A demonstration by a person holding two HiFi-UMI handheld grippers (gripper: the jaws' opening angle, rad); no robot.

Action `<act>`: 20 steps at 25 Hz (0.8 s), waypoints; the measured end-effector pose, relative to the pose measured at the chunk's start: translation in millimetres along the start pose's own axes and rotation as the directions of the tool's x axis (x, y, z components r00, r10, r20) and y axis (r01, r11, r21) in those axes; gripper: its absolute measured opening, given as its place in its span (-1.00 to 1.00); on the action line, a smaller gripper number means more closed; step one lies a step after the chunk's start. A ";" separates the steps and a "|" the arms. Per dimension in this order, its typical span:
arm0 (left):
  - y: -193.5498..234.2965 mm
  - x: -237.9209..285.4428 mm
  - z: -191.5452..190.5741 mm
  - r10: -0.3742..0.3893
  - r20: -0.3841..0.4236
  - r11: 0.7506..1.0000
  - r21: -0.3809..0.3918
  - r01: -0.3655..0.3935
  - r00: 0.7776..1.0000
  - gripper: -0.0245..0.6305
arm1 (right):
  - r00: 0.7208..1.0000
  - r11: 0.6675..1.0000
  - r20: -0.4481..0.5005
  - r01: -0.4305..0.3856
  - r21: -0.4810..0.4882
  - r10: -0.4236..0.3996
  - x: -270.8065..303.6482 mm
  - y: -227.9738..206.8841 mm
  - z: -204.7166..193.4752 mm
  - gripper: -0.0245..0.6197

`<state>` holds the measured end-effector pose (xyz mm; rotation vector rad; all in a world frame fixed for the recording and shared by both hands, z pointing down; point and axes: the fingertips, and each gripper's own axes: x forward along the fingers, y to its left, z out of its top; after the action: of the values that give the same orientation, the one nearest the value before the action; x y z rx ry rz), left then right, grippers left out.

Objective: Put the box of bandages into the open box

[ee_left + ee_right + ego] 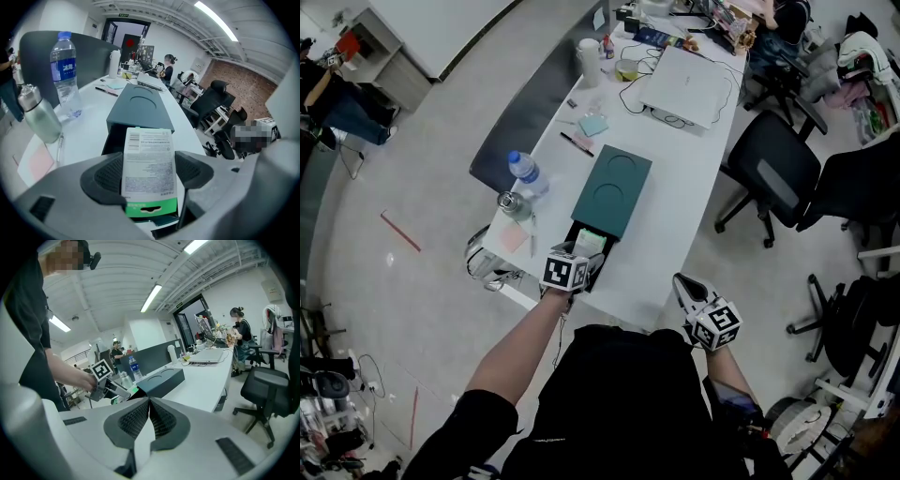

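The box of bandages [149,154], clamped in the left gripper [149,174] at lower centre, could be snagged on the rim of the open box [140,110] if tilted; the right gripper [149,420] is clenched empty.

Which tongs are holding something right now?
The left tongs: their jaws clamp the box of bandages at the mouth of the dark open box. The right tongs are pressed together with nothing between them.
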<state>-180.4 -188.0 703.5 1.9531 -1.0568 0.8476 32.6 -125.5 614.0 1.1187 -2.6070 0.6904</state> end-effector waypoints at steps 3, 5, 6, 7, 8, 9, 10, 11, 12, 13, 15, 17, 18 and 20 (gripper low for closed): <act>2.5 9.0 -1.6 0.009 -0.019 1.000 0.016 -0.009 1.000 0.14 | 1.000 1.000 -0.003 0.011 0.006 -0.011 -0.8 -2.2 -1.0 -0.84; 5.6 14.7 -3.2 0.027 -0.037 0.999 0.037 -0.026 0.999 0.14 | 1.000 1.000 -0.005 0.017 0.010 -0.017 -2.0 -3.4 -2.1 -0.84; 7.7 18.0 -5.4 0.035 -0.047 0.999 0.043 -0.033 0.998 0.14 | 1.000 1.000 -0.007 0.020 0.013 -0.020 -2.7 -4.0 -2.9 -0.84; 10.1 21.2 -8.4 0.043 -0.057 0.998 0.046 -0.040 0.997 0.14 | 1.000 1.000 -0.010 0.022 0.016 -0.022 -3.4 -4.5 -3.8 -0.84; 12.3 23.4 -10.6 0.051 -0.066 0.997 0.052 -0.048 0.996 0.14 | 1.000 1.000 -0.012 0.024 0.019 -0.024 -4.0 -4.9 -4.6 -0.84; 13.7 24.8 -11.9 0.059 -0.075 0.997 0.061 -0.054 0.995 0.14 | 1.000 0.999 -0.014 0.025 0.021 -0.025 -4.3 -5.3 -4.8 -0.84; 14.4 26.2 -12.6 0.063 -0.082 0.996 0.070 -0.058 0.995 0.14 | 1.000 0.999 -0.013 0.026 0.022 -0.026 -4.4 -5.8 -4.4 -0.84; 14.3 27.6 -12.1 0.066 -0.088 0.995 0.081 -0.059 0.994 0.14 | 1.000 0.999 -0.012 0.027 0.023 -0.027 -4.3 -6.4 -3.7 -0.84; 13.8 28.7 -10.8 0.070 -0.092 0.994 0.095 -0.062 0.993 0.14 | 1.000 0.999 -0.010 0.030 0.024 -0.029 -4.2 -7.2 -2.9 -0.84; 13.7 30.2 -10.2 0.077 -0.098 0.992 0.109 -0.066 0.992 0.14 | 0.999 0.999 -0.009 0.033 0.025 -0.032 -4.3 -8.1 -2.4 -0.84; 15.4 35.9 -13.2 0.091 -0.112 0.989 0.124 -0.077 0.989 0.14 | 0.999 0.999 -0.007 0.038 0.029 -0.038 -5.3 -9.6 -2.9 -0.84; 14.7 40.3 -17.9 0.097 -0.137 0.989 0.123 -0.080 0.986 0.14 | 0.999 0.999 -0.007 0.043 0.034 -0.043 -6.7 -11.2 -4.1 -0.84; 13.3 40.5 -20.3 0.100 -0.154 0.989 0.120 -0.082 0.983 0.14 | 0.999 0.998 -0.007 0.045 0.036 -0.045 -7.6 -12.0 -4.5 -0.84; 14.1 41.7 -23.0 0.118 -0.167 0.988 0.124 -0.098 0.979 0.14 | 0.999 0.998 -0.008 0.049 0.040 -0.048 -9.3 -13.4 -5.2 -0.84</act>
<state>-178.8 -190.0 753.1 1.8887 -1.0370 1.1401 48.8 -125.1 619.4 1.1845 -2.5617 0.7379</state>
